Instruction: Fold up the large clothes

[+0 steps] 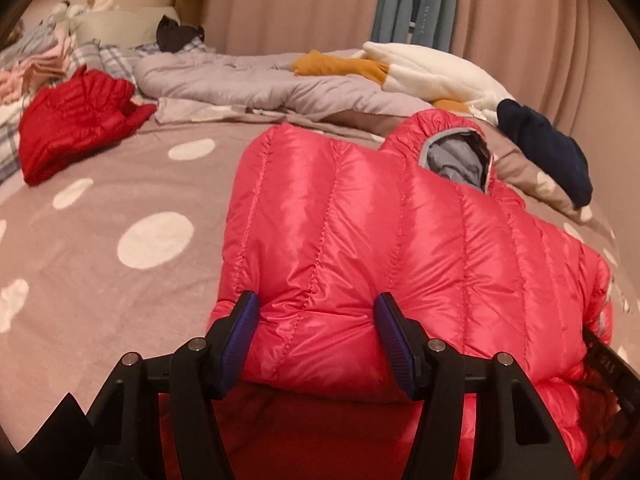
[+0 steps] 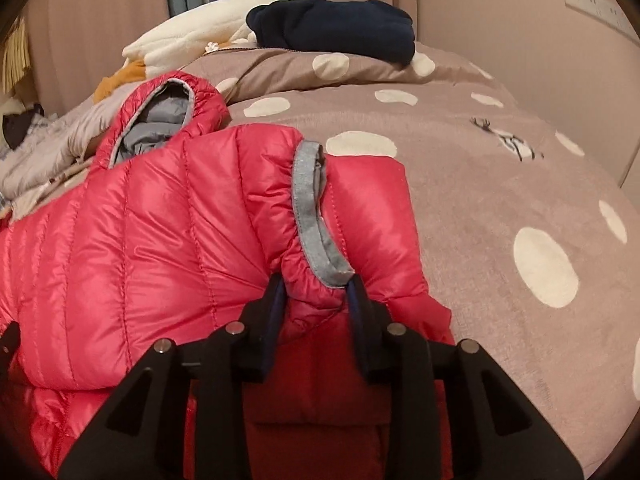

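A shiny pink-red quilted down jacket [image 1: 360, 216] with a grey-lined hood [image 1: 456, 160] lies on the polka-dot bed [image 1: 120, 208]. My left gripper [image 1: 316, 320] has its jaws wide, with a puffy folded edge of the jacket between the blue pads. In the right wrist view the same jacket [image 2: 160, 216] fills the left half. My right gripper [image 2: 316, 292] is shut on the sleeve end with the grey cuff [image 2: 316, 216], folded over the jacket body.
A folded red garment [image 1: 76, 120] lies at the far left. A grey quilt [image 1: 256, 84], a white and mustard fleece [image 1: 432, 64] and a navy garment [image 1: 548, 148] lie at the back. Curtains hang behind. A wall socket strip [image 2: 596, 4] is at the right.
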The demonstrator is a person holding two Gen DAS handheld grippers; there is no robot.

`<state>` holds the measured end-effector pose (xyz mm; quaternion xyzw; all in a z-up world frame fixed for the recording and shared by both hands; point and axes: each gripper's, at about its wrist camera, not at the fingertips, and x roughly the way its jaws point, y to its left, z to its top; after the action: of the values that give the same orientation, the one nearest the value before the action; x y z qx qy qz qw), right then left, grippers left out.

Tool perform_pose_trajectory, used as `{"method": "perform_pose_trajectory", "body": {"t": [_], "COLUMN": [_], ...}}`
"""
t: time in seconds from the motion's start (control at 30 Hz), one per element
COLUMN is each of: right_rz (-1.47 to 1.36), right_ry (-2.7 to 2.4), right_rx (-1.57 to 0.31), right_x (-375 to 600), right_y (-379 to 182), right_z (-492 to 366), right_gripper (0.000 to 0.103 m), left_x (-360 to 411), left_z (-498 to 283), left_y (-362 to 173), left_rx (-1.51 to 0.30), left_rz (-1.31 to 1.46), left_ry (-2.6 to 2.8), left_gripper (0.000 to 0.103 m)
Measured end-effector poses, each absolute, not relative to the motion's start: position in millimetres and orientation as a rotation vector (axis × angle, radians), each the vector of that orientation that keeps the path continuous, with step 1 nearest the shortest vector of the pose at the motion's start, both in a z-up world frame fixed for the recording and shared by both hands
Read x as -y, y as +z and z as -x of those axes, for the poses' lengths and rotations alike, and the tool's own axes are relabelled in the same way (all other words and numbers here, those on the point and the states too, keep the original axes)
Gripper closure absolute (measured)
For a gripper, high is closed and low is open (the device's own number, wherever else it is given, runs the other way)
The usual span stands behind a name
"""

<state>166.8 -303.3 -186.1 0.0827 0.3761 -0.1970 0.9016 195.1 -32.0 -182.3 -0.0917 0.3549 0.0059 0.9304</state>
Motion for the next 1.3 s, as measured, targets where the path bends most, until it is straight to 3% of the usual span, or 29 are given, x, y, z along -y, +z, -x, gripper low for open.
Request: {"method": "perform_pose_trajectory", "body": {"t": [1.3], "right_rz": [-0.074], "right_ry": [-0.473], "right_rx": [-0.782], "right_x": [293], "right_y": [-186], "right_z": [-167], "right_gripper": [0.061], "left_x": [36], "left_z": [-196], "left_y": [-185], "left_rx": [-0.732], "left_rz": [0.169], "left_ry": [0.044], "left_gripper": [0.043]}}
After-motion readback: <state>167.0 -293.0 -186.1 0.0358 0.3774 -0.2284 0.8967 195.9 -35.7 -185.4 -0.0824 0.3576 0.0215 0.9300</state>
